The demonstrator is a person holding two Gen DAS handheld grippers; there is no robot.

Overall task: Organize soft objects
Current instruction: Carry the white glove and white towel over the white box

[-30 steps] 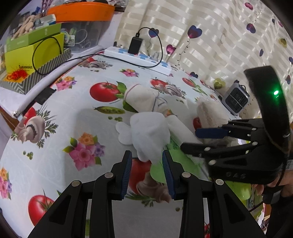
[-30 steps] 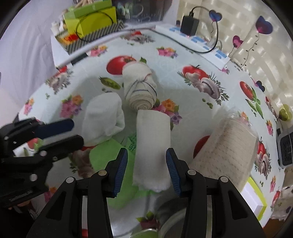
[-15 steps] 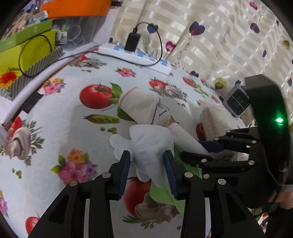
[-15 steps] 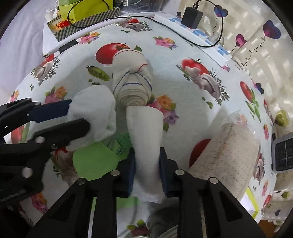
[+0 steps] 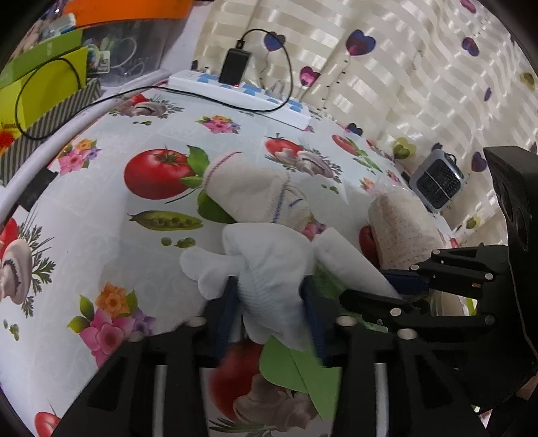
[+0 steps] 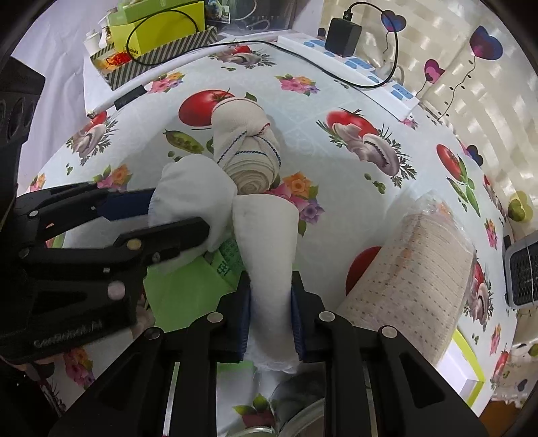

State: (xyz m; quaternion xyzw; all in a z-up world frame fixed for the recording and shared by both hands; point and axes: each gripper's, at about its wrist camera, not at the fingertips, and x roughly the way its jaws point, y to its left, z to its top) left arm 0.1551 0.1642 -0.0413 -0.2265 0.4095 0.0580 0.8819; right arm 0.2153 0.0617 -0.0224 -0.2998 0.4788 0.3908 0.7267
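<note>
Partly hidden: green sheet (image 6: 181, 295) under cloths.

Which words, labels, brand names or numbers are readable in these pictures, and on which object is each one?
"GenRobot.AI", embossed and partly blurred, on the left gripper, seen from the right wrist.
Green packet under the cloths: printed characters, too blurred to read.
Yellow-green box: small print, too small to read.
Striped box: red lettering at the picture's edge, unreadable.
No other text is readable.
</note>
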